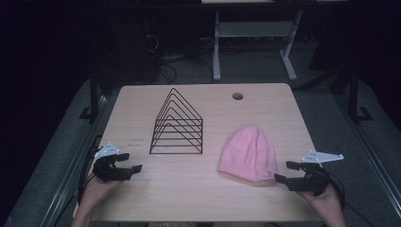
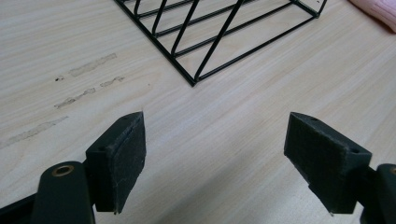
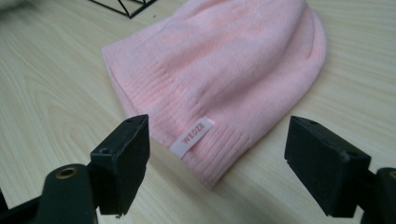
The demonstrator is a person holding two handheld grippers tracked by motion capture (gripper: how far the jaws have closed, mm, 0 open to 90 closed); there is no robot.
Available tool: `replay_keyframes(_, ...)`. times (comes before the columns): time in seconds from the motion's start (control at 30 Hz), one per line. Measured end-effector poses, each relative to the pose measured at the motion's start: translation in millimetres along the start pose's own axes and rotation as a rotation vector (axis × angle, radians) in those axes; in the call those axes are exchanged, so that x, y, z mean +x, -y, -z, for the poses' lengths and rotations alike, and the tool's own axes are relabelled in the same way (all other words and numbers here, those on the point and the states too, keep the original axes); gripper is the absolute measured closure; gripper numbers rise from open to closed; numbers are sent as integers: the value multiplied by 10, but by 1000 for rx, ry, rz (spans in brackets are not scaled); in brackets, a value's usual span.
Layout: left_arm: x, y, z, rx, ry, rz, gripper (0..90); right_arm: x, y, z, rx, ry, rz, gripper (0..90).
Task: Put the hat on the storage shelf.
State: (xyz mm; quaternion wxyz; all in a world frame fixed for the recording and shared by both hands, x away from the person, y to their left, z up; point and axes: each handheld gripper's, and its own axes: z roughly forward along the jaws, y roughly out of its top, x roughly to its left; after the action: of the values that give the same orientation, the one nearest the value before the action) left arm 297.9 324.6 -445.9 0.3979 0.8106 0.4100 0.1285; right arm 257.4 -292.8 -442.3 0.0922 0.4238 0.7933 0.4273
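Nearby, the right gripper [image 1: 287, 172], jaws spread and empty, faces a pink beanie [image 1: 248, 153]; the left gripper [image 1: 130, 162] likewise gapes beside a wire rack [image 1: 178, 124].

we can read one word, "wedze", on a small pale label [image 3: 192, 137] sewn on the ribbed hem of the pink beanie [image 3: 224, 65], toward the hat's 6 o'clock edge in the right gripper view. we find nothing else legible.

The wire rack [image 2: 219, 35] and pink hat [image 2: 378, 11] run past the left gripper view's top edge.
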Motion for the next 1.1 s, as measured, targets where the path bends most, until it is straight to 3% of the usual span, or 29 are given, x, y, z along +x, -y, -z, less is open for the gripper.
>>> replay_keyframes(0.13, -4, -8, -6, 9, 0, -20, 205, -22, -83, -1, -8, -23, 2, 211)
replay_keyframes(0.27, 7, -3, -12, -3, 3, -5, 205, -40, -147, -23, -5, -38, 10, 211)
replay_keyframes(0.8, 17, -6, -11, 2, 5, -3, 205, -194, -670, -348, 32, -127, 21, 204)
replay_keyframes(0.83, 11, -7, -15, -2, 7, -5, 205, -204, -738, -414, 56, -121, 31, 204)
replay_keyframes(1.1, 10, -1, -15, 2, 7, 1, 205, -286, -928, -570, 93, -125, 43, 208)
